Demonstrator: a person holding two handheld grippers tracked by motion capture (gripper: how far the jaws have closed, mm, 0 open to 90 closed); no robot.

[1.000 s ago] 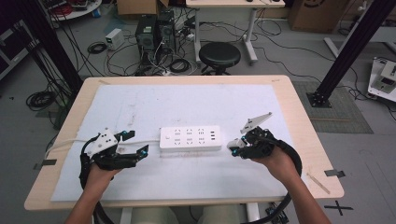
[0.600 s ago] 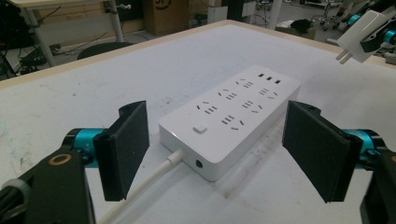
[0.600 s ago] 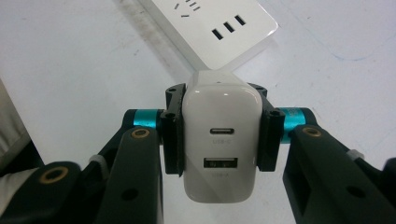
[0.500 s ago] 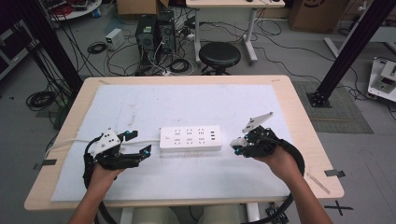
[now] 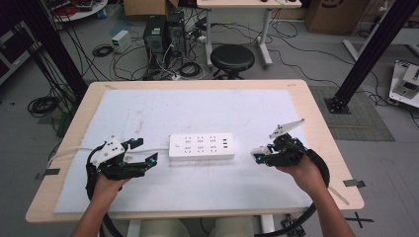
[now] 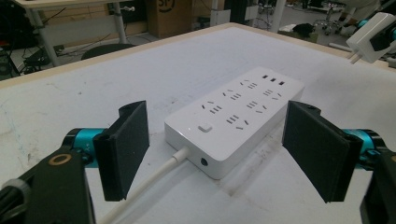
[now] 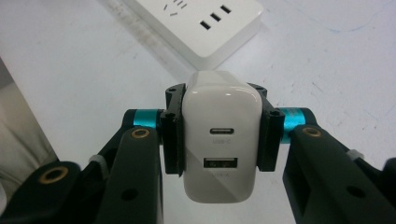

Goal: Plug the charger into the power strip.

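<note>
Black stool + PC towers w/ cables beyond table, cardboard boxes farther back.

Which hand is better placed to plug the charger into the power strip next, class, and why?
Right, probably: the right tool already grips the white charger just beyond the power strip. The left tool is open and empty at the strip's cord end, better suited to steadying it.

Glossy white plastic charger, smooth plastic power strip, wood-edged table

power strip mid-table, left gripper left, right gripper right
</note>
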